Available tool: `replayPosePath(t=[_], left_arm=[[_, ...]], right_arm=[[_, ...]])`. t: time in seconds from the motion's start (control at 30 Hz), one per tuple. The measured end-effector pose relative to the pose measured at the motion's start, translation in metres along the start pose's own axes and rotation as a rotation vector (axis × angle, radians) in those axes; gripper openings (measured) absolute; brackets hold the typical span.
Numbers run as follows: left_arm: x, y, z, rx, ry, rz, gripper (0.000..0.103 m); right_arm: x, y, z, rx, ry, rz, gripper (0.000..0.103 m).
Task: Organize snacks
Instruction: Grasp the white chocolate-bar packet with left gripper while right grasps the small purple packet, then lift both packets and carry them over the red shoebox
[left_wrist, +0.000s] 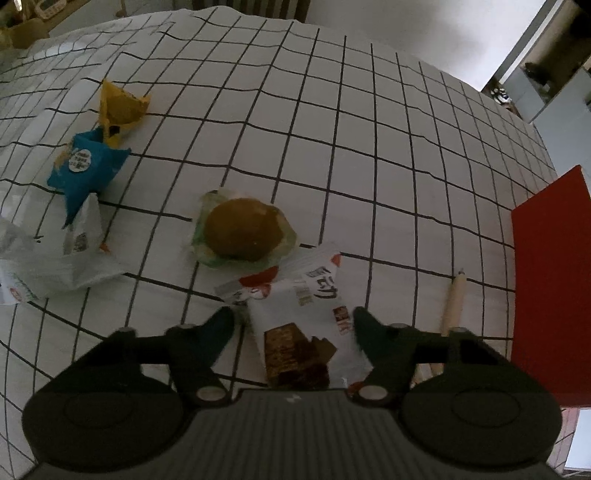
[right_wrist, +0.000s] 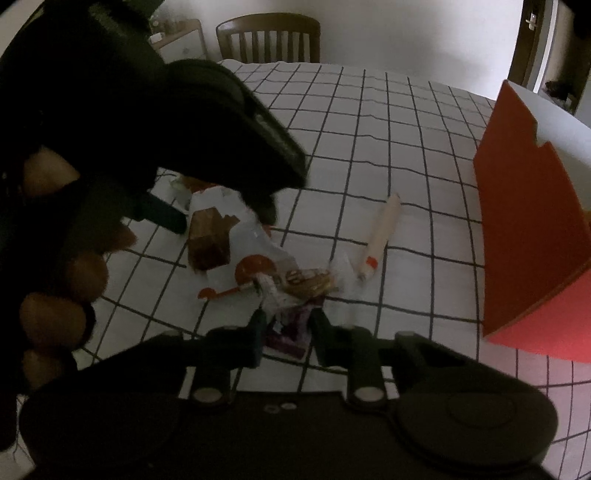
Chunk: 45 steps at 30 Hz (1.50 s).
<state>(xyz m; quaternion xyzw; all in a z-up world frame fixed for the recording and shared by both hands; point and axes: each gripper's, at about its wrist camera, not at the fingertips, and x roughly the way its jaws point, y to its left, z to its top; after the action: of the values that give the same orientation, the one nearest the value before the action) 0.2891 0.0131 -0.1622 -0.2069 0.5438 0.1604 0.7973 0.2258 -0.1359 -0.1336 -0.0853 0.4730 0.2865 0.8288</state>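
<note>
- While the left tool hangs over the checked tabletop, its two dark fingers stand either side of a white wafer packet; whether the pads press the packet I cannot tell.
- From the right wrist view, the same white wafer packet lies under the left tool, with a hand gripping that tool's handle at the picture's left.
- Right tool is nearly clenched, its fingers closed on a small purple-and-white wrapper lying on the cloth.
- Just beyond that wrapper sits a crumpled gold-brown wrapper, touching the wafer packet's edge.
- A cream-coloured stick snack lies alone to the right, between the packets and a red box.
- Beyond the wafer packet rests a round bun in clear wrap.
- Farther left lie a blue packet, a yellow packet touching it, and a white bag.
- A wooden chair stands at the far edge.
</note>
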Motion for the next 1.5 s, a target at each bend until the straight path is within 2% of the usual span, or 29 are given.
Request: replayPosePath(t=[0.13,0.17,0.2,0.63,0.97,1.23,1.5], left_arm=[[-0.007,0.007,-0.004,0.005,-0.001,0.005,0.06],[-0.009,0.01,-0.005,0.006,-0.001,-0.006,0.053],[-0.011,0.011,-0.006,0.008,-0.001,-0.009,0.052],[-0.034,0.036,-0.04,0.016,0.031,-0.038,0.05],[-0.069,0.042,-0.067,0.018,0.035,-0.07,0.05],[-0.104,0.025,-0.079,0.025,-0.006,-0.136,0.05],[-0.139,-0.014,-0.088,0.08,-0.069,-0.18,0.05]], right_arm=[[-0.005,-0.002,-0.007,0.002,0.007,-0.008,0.022],[-0.006,-0.003,-0.008,0.007,0.008,-0.007,0.022],[-0.007,-0.005,-0.01,0.012,0.009,-0.009,0.022],[-0.041,-0.021,-0.03,0.084,-0.015,0.001,0.021],[-0.081,-0.025,-0.032,0.053,-0.074,0.028,0.021],[-0.118,-0.036,-0.031,0.05,-0.115,0.04,0.021],[-0.15,-0.058,-0.027,0.04,-0.178,0.035,0.021]])
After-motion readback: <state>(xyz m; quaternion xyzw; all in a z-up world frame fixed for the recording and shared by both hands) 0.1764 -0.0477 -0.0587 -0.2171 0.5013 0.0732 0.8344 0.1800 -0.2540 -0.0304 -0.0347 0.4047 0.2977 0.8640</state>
